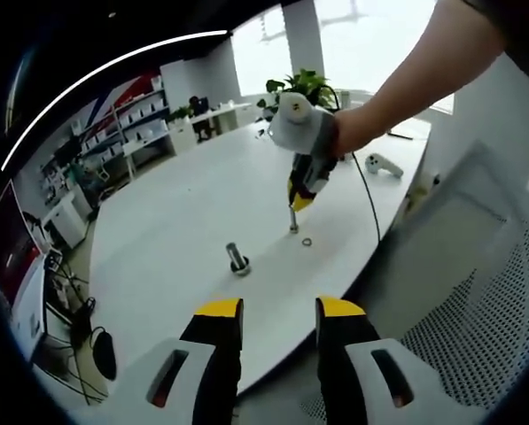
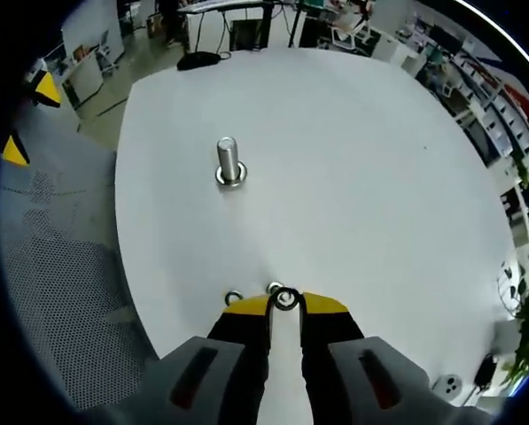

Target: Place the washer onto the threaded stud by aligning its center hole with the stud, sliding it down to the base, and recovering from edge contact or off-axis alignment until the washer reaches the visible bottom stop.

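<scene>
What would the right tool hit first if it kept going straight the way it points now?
The right tool, closed on a washer, points down at the white table. Straight on, it would likely meet the tabletop first; the stud stands well ahead, slightly off-line.

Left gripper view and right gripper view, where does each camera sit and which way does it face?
Left gripper view: rides the open left tongs off the table edge, facing the stud, right tongs, a forearm.
Right gripper view: rides the right tongs, shut on a washer, looking down across the table.
Shared: stud, table.
</scene>
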Action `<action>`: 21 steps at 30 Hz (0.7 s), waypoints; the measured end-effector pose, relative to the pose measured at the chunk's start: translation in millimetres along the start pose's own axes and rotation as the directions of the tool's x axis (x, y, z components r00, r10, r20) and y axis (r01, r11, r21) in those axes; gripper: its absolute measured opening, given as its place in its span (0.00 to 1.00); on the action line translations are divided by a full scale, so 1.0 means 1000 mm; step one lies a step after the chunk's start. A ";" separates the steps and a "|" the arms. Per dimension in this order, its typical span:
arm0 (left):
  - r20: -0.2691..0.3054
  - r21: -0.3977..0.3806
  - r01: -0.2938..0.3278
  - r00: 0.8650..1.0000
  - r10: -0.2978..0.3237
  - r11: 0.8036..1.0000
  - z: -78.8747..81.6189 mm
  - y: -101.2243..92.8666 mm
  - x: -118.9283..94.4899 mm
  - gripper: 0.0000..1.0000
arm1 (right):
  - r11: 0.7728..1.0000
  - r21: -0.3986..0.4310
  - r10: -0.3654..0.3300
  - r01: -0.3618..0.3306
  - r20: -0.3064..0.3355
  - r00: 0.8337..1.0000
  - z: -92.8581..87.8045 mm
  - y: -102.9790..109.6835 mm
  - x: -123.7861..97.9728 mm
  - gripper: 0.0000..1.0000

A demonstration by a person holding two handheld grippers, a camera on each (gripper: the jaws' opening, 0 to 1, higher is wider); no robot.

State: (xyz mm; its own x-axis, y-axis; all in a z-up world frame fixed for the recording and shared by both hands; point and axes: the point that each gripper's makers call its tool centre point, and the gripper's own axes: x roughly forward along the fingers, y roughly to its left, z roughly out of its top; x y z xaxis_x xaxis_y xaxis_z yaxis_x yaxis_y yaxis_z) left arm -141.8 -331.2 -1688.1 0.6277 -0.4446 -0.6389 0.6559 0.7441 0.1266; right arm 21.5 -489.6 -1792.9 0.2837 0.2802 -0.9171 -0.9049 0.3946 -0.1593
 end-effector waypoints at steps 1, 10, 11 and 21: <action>-0.001 0.001 0.001 1.000 -0.001 1.000 0.000 0.000 0.000 0.31 | 1.000 -0.005 0.003 -0.003 -0.008 1.000 -0.001 0.001 0.001 0.14; -0.012 0.004 0.012 1.000 -0.012 1.000 -0.001 -0.001 0.002 0.31 | 0.997 -0.072 0.015 -0.017 -0.029 0.999 -0.002 0.004 0.011 0.14; -0.013 0.003 0.014 1.000 -0.014 1.000 -0.002 -0.002 0.002 0.31 | 0.997 -0.075 0.016 -0.018 -0.036 0.999 -0.003 0.005 0.012 0.14; -0.012 0.001 0.021 1.000 -0.021 1.000 -0.001 -0.002 0.002 0.30 | 0.995 -0.084 0.041 -0.049 -0.096 0.995 -0.015 0.002 0.030 0.14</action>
State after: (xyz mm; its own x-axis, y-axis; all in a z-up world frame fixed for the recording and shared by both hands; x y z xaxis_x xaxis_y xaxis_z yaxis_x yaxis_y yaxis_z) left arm -142.2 -333.5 -1690.7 0.6087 -0.4547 -0.6502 0.6697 0.7338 0.1138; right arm 23.0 -493.2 -1826.2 0.2142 0.2109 -0.9537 -0.9412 0.3058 -0.1438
